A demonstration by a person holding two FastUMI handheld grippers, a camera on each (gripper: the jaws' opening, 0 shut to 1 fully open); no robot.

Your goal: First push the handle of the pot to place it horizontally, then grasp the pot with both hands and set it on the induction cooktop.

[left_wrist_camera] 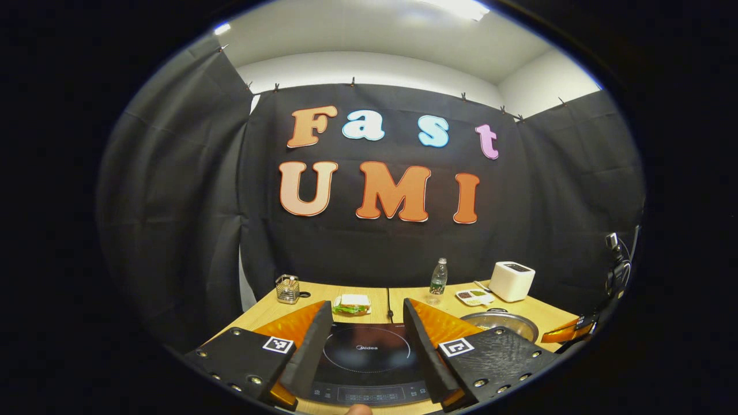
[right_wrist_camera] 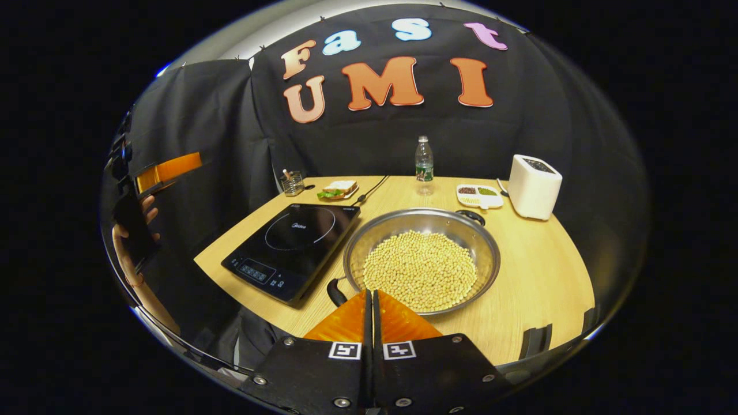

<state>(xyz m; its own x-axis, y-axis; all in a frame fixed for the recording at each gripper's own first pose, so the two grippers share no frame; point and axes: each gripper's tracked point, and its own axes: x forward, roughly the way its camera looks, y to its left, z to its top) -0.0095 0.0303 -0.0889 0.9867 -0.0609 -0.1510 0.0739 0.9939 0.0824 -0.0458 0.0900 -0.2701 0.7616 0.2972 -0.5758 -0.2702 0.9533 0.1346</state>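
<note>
Place: a staged recording booth dressed as a kitchen corner.
Walls: black cloth [right_wrist_camera: 190, 127] clipped up on all sides, plain white room wall [left_wrist_camera: 369, 66] above it.
Surface: one wooden tabletop [right_wrist_camera: 536, 271].
Kitchen props: induction cooktop [right_wrist_camera: 294, 245], pot [right_wrist_camera: 424, 262] of beans, white toaster [right_wrist_camera: 534, 185], water bottle [right_wrist_camera: 424, 158], sandwich [right_wrist_camera: 339, 188], sectioned snack dish [right_wrist_camera: 478, 196].

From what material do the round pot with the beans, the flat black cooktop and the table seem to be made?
The round silver pot looks like polished steel: its inner wall is bright and mirrors light. The flat black induction cooktop looks like glossy glass or ceramic, smooth with printed rings. The light table looks like pale wood or laminate, matt with faint grain; which one is unclear.
</note>
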